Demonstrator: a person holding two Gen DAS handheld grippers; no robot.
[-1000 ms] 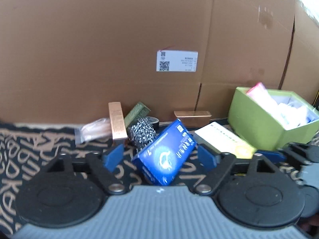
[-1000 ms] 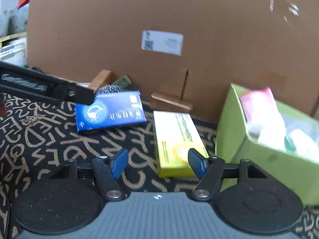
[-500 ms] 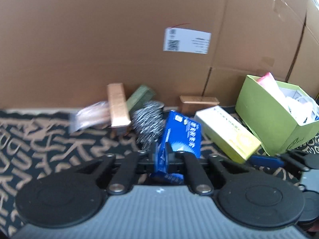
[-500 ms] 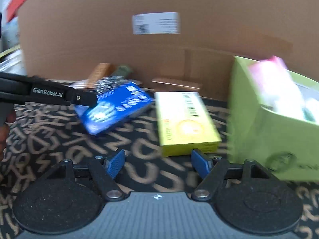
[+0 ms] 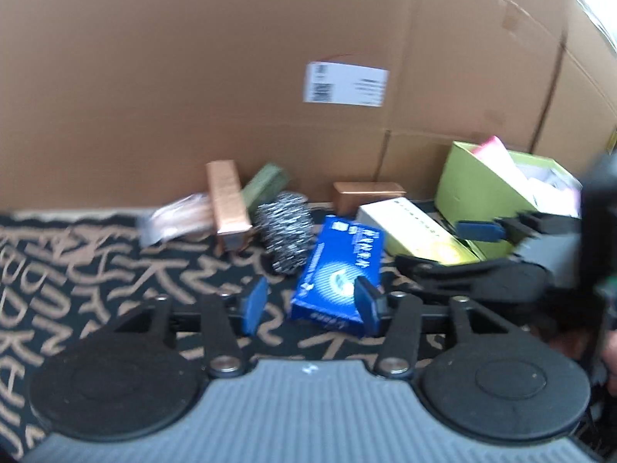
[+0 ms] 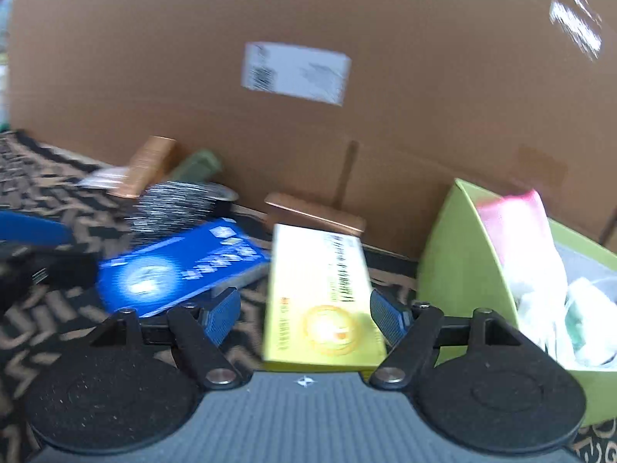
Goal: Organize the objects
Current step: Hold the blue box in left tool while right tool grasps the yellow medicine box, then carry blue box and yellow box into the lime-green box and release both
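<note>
My left gripper (image 5: 310, 305) is open; a blue box (image 5: 341, 270) lies on the patterned mat just ahead, by the right finger. The blue box also shows in the right wrist view (image 6: 181, 268). My right gripper (image 6: 304, 316) is open, its fingers on either side of the near end of a yellow box (image 6: 324, 297), also seen in the left wrist view (image 5: 416, 231). A green bin (image 6: 455, 262) with white and pink packets stands to the right. The right gripper shows in the left wrist view (image 5: 478, 231).
A steel wool scrubber (image 5: 285, 227), two copper-coloured boxes (image 5: 227, 200) (image 5: 368, 195), a dark green box (image 5: 266, 185) and a plastic packet (image 5: 177, 216) lie along a tall cardboard wall (image 5: 270, 77). The black and tan mat (image 5: 77, 270) covers the surface.
My left gripper, shut on the blue box half a second ago, has opened and let it go. The right gripper has moved forward around the yellow box.
</note>
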